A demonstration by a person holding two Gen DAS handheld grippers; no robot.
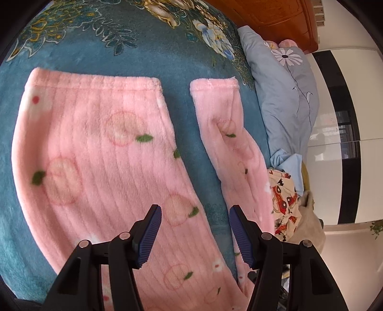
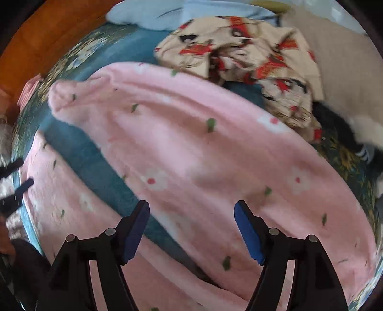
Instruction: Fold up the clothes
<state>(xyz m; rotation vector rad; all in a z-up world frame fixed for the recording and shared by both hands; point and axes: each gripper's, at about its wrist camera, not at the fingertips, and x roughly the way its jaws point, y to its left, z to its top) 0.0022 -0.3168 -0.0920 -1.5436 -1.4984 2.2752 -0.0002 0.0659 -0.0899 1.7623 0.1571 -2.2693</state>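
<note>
Two tongs hang over the bed. The left tongs [image 1: 195, 236] are wide open and hold nothing. The right tongs [image 2: 191, 233] are wide open too, with nothing between their ridged blue pads [image 2: 249, 235].

Under them lies one pair of fluffy pink pants [image 1: 100, 153], soft and ribbed, with peaches, green leaves and white flowers. Its two legs spread flat and apart on the fuzzy blue blanket [image 1: 100, 59]. The blanket shows between the legs.

Farther right lies one crumpled cream cloth [image 2: 253, 59] with red pictures. Beyond it sits one smooth light blue pillow [image 1: 284, 95] with a daisy. Far off stands one shiny wooden headboard [image 1: 268, 14].
</note>
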